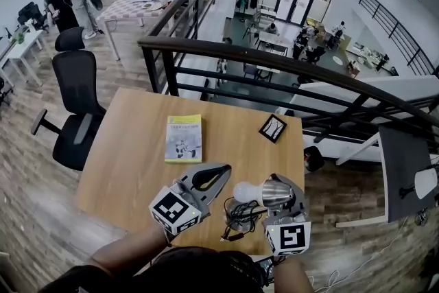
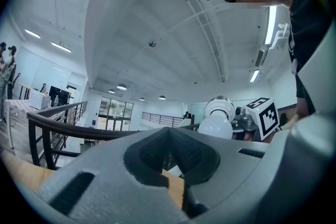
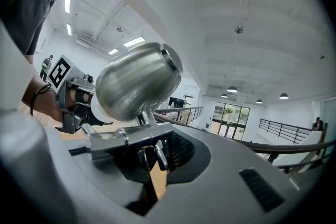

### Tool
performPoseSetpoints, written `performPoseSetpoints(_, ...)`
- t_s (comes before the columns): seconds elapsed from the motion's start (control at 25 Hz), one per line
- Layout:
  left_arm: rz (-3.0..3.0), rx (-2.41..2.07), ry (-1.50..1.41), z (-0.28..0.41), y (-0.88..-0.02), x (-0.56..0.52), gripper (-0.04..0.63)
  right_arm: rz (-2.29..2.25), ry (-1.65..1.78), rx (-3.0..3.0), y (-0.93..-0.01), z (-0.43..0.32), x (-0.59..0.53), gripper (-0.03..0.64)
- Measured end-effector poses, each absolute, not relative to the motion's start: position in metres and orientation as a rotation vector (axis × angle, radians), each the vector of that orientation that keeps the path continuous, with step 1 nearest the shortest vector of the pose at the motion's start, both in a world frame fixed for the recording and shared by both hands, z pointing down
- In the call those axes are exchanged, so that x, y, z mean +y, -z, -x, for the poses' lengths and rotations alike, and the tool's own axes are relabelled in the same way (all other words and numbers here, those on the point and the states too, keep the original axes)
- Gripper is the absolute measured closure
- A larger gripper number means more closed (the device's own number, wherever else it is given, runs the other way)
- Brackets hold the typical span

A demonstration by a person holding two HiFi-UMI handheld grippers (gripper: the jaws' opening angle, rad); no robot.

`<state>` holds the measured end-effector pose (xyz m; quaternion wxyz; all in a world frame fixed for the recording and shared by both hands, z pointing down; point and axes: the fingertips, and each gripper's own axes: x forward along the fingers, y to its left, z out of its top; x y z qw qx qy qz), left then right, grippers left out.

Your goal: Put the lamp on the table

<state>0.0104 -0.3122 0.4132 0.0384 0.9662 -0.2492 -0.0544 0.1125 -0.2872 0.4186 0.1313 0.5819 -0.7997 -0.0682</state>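
The lamp (image 1: 273, 191) has a silver metal shade, a white bulb (image 1: 243, 192) pointing left and a black cord (image 1: 236, 217) bunched under it. It hangs low over the front part of the wooden table (image 1: 130, 168). My right gripper (image 1: 277, 180) is shut on the lamp's metal bracket; in the right gripper view the shade (image 3: 136, 81) stands just above the jaws of my right gripper (image 3: 160, 139). My left gripper (image 1: 221, 169) is beside the bulb on its left, shut and holding nothing. From the left gripper (image 2: 168, 134) the bulb (image 2: 216, 126) shows to the right.
A yellow-green book (image 1: 184, 138) lies mid-table and a small black square frame (image 1: 273, 127) lies near the far right. A dark railing (image 1: 274, 55) runs behind the table over a lower floor. A black office chair (image 1: 75, 106) stands left.
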Motion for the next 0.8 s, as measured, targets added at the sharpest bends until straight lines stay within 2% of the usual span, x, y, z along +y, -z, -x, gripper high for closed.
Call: performPoseSetpoints(0.8,-2.902,-0.792,0.080,-0.058,-0.449,-0.370,0.588,-1.634,0.105,-2.242,-0.474,-0.168,-0.339,0.601)
